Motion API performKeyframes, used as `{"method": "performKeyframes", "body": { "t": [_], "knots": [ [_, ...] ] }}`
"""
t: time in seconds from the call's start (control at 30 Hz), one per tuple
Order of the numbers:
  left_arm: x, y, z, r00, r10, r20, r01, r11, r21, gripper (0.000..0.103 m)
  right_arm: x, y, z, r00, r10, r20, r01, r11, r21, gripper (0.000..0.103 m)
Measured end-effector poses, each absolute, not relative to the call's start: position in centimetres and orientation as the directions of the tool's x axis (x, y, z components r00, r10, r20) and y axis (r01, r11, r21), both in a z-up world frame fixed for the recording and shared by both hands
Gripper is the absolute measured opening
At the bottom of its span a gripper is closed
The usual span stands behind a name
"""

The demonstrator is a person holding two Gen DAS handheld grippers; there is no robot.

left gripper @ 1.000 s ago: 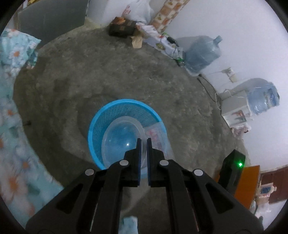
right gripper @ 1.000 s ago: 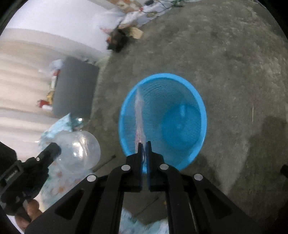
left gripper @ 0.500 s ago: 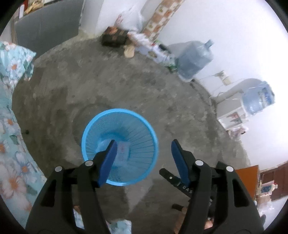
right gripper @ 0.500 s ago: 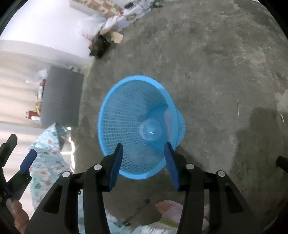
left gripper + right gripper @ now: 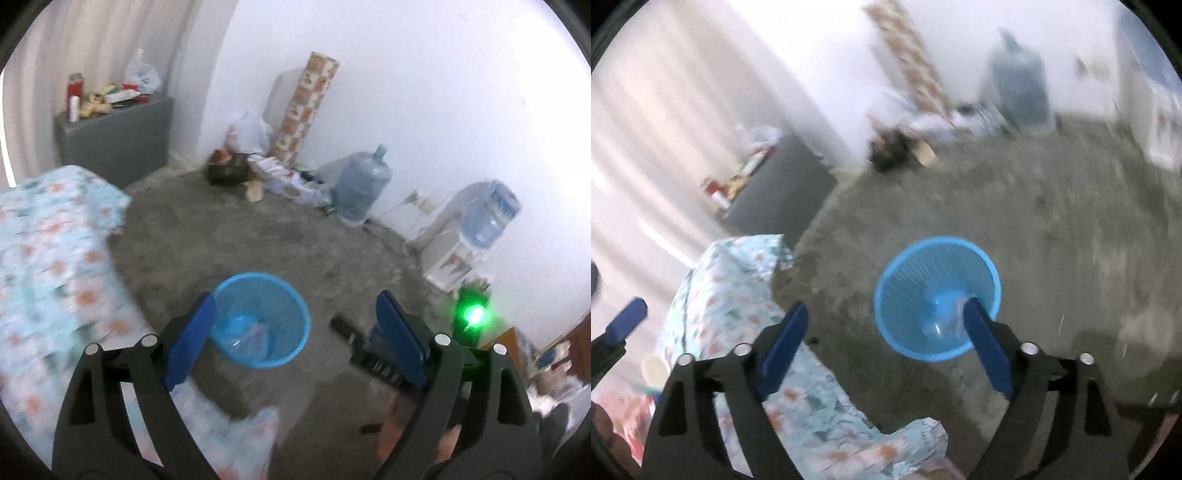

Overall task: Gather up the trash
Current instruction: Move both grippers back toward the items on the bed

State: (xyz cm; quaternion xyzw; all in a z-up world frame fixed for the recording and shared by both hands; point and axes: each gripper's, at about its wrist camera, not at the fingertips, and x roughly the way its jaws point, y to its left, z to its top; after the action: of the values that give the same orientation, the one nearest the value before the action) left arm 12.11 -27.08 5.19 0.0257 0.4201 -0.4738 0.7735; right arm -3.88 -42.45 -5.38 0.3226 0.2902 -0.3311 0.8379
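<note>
Since a second ago we have pulled both grippers up and away from the blue basket (image 5: 262, 319), so it now looks smaller and lower in both views. Both pairs of jaws have just been opening: our left gripper (image 5: 295, 338) and right gripper (image 5: 886, 345) stand wide apart with nothing between the pads.

The clear plastic trash (image 5: 245, 334) we carried earlier now lies in the bottom of the basket, which stands upright on the concrete floor (image 5: 229, 236), its mouth facing up. In the right wrist view the basket (image 5: 936, 302) partly sits behind our right finger.

Bare floor runs all around the basket. The flowered bedding (image 5: 48, 258) borders it on the left, close to the rim. Water jugs (image 5: 360, 186) and clutter line the far wall, well apart. A green light (image 5: 472, 315) glows at right. Any writing is too blurred to read.
</note>
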Motion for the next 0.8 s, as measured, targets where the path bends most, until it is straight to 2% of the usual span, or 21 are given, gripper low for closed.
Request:
{"method": "performKeyframes", "body": {
  "t": [0.1,0.33,0.53,0.67,0.8],
  "knots": [
    [10.9,-23.0,6.1,0.203,-0.682,-0.703,0.736,0.580,-0.350,0.085,-3.3,-39.3,-1.8,0.623,-0.418,-0.661,0.717,0.643,0.269,0.096],
    [9.4,-13.0,7.6,0.310,-0.641,-0.702,0.646,0.684,-0.339,0.093,-1.2,-32.1,2.5,0.601,-0.491,-0.631,0.679,0.730,0.079,0.096],
    [8.5,-5.5,8.6,0.411,-0.595,-0.691,0.564,0.761,-0.321,0.094,0.5,-25.8,4.1,0.624,-0.519,-0.584,0.587,0.805,-0.088,0.096],
    [7.8,-0.6,8.5,0.448,-0.572,-0.687,0.491,0.800,-0.345,0.094,1.6,-22.5,4.5,0.654,-0.497,-0.570,0.523,0.842,-0.134,0.096],
    [7.3,3.9,8.3,0.509,-0.538,-0.672,0.419,0.837,-0.352,0.094,2.0,-22.0,4.3,0.692,-0.402,-0.599,0.459,0.886,-0.065,0.096]
  ]
}}
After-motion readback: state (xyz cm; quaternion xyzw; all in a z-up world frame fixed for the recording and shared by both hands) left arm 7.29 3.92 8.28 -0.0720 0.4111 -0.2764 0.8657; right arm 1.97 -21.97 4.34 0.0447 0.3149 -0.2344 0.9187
